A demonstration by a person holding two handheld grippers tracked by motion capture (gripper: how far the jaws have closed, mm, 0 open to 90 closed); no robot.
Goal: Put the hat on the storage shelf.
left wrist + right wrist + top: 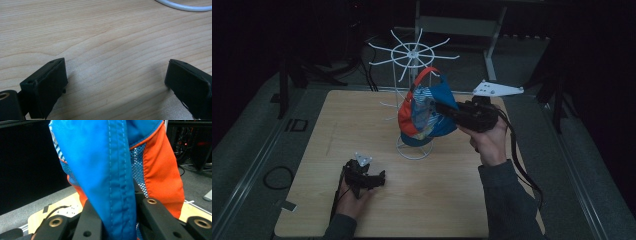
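Observation:
A blue and orange cap [427, 112] hangs in the air beside the white wire rack [414, 55] at the middle of the table. My right gripper [439, 106] is shut on the cap, coming in from the right. In the right gripper view the blue cloth of the cap [107, 170] is pinched between the two black jaws, with orange panels and blue mesh behind it. My left gripper [379, 177] rests low on the wooden table [452, 200] at the front left; its jaws stand wide open over bare wood [115, 82] with nothing between them.
The rack's round wire base [414, 149] stands on the table under the cap, and an arc of the base [185, 7] shows in the left gripper view. A metal frame [457, 22] stands behind the table. Dark floor and cables [277, 177] surround the table.

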